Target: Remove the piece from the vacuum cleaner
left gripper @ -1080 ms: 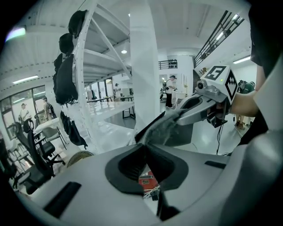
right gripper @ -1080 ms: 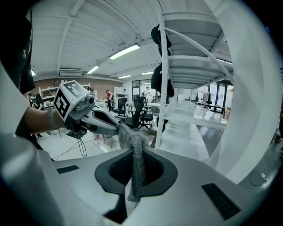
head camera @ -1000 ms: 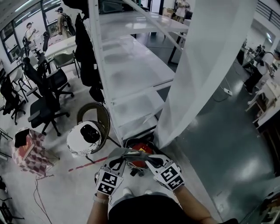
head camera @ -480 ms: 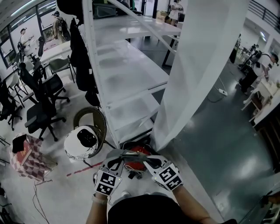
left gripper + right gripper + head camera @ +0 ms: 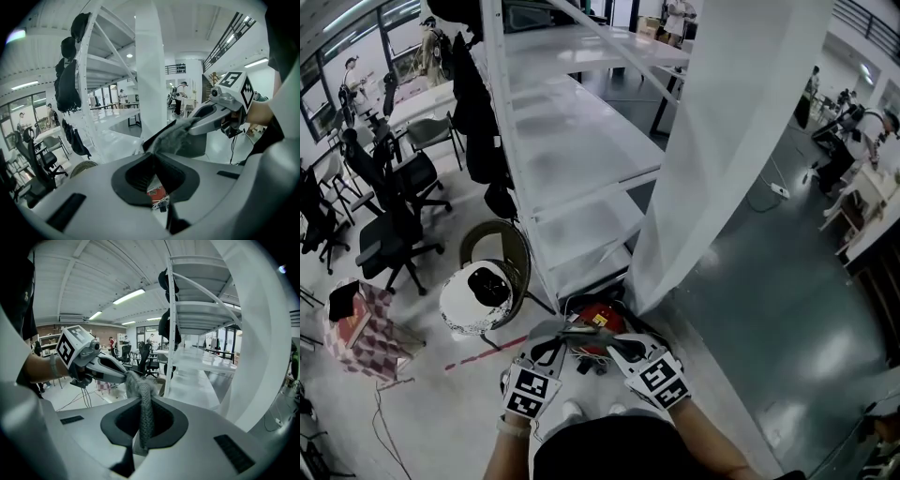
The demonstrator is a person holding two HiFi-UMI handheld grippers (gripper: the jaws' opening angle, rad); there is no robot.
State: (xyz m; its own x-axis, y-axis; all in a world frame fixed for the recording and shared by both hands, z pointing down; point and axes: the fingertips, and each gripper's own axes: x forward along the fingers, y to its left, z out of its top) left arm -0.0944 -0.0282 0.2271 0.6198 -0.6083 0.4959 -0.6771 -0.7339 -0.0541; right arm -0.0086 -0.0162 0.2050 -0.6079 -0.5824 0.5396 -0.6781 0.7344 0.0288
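This is a big open workshop hall: tall white metal shelves (image 5: 581,155), office chairs (image 5: 389,239) (on wheels), glossy concrete floor (image 5: 769,309).

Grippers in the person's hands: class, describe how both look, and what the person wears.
The left tool and the right tool are alike: light grey moulded bodies with long tapering jaws lined in black. Each carries a white cube with black square markers. A thin dark cable hangs beneath the right one's body. The person wears a black short-sleeved top.
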